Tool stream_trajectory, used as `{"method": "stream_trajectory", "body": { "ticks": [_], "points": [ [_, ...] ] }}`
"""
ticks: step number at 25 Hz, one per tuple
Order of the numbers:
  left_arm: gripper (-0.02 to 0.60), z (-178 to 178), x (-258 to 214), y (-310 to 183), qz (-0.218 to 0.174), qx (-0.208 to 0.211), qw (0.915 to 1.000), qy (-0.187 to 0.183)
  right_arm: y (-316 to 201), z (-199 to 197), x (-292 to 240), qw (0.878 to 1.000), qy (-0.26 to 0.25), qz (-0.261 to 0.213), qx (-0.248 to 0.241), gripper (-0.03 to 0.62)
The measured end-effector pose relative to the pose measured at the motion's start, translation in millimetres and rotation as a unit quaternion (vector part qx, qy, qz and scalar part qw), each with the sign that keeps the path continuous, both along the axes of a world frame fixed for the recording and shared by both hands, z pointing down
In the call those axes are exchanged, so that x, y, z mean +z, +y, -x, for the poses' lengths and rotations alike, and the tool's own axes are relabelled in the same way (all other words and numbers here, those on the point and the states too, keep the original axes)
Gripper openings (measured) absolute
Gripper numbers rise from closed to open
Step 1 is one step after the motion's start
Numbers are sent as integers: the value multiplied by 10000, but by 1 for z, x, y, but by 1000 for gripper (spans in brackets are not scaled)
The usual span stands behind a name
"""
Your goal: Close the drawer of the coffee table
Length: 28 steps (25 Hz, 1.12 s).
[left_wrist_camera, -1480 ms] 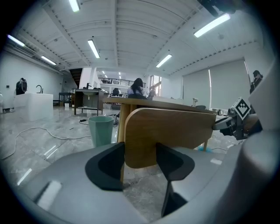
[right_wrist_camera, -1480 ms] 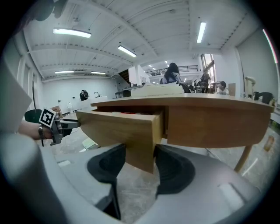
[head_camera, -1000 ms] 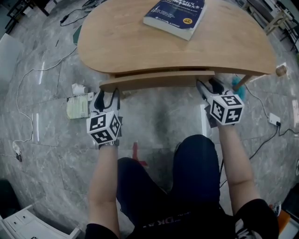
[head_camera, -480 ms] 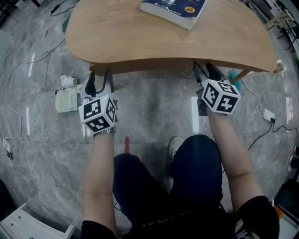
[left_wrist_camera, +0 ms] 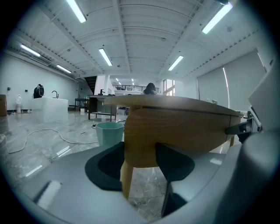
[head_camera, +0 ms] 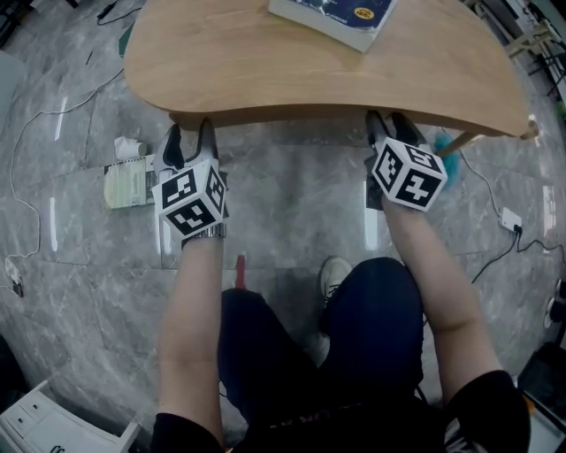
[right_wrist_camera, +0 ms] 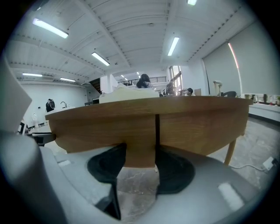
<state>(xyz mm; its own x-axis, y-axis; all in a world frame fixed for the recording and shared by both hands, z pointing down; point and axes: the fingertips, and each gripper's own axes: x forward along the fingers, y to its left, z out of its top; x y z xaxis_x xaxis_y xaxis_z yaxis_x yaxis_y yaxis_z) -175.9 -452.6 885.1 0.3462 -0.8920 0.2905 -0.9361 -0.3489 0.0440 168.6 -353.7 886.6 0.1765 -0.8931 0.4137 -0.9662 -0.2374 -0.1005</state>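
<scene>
The wooden coffee table fills the top of the head view, and a blue book lies on it. Its drawer front sits back under the tabletop edge, nearly flush. My left gripper is at the drawer's left end, jaws wide apart, tips against the wood. At the right end is my right gripper, its jaws also apart. There the drawer front ends at a dark vertical seam. Neither gripper holds anything.
A table leg stands just behind the left jaws. On the floor at the left lie a packet and cables. A teal bin and a socket are at the right. The person's knees are close below.
The drawer stuck out from under the tabletop a second ago; now it is pushed in beneath the edge. Both grippers have moved toward the table with it.
</scene>
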Motion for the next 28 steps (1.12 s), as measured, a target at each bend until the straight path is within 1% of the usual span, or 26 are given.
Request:
{"method": "stream_trajectory", "body": {
  "ticks": [4,5,8,13,14,15,16,17,18,19,20,24,26,28],
  "points": [
    [224,-1,0,-3,63,-136,9999,9,0,1,0,9999,64,-52,74,212],
    [209,-1,0,-3,71,-138,9999,-9,0,2,0,9999,75,-59,70,212],
    [175,-5,0,-1,75,-115,9999,-71,0,2,0,9999,80,-76,38,212],
    [172,-14,1,3,146,-1,9998,-103,0,1,-1,9999,78,-57,-63,212],
    [152,-14,1,5,157,-8,9998,-110,1,1,0,9999,98,-30,-84,212],
    [98,-14,1,7,164,-24,9998,-114,3,0,0,9999,122,6,-100,210],
    [60,-13,0,9,174,-32,9998,-118,5,-1,1,9998,143,47,-108,203],
    [9,-14,-2,12,194,-22,9997,-122,7,-2,1,9998,144,93,-120,176],
    [6,-16,-3,15,235,0,9996,-125,8,-2,1,9997,112,149,-174,103],
    [6,-17,-4,18,307,18,9994,-133,10,1,1,9993,47,216,-302,41],
    [6,-17,-4,23,414,20,9990,-155,11,7,1,9983,-23,300,-492,2],
    [6,-10,-10,50,977,-119,9947,-311,22,45,-14,9899,-20,789,-1180,2],
    [6,-10,-27,66,1224,-195,9916,-383,28,58,-34,9852,-55,1014,-1383,2],
    [6,-17,-52,83,1432,-210,9883,-487,36,67,-59,9815,-149,1206,-1482,2]
  ]
}}
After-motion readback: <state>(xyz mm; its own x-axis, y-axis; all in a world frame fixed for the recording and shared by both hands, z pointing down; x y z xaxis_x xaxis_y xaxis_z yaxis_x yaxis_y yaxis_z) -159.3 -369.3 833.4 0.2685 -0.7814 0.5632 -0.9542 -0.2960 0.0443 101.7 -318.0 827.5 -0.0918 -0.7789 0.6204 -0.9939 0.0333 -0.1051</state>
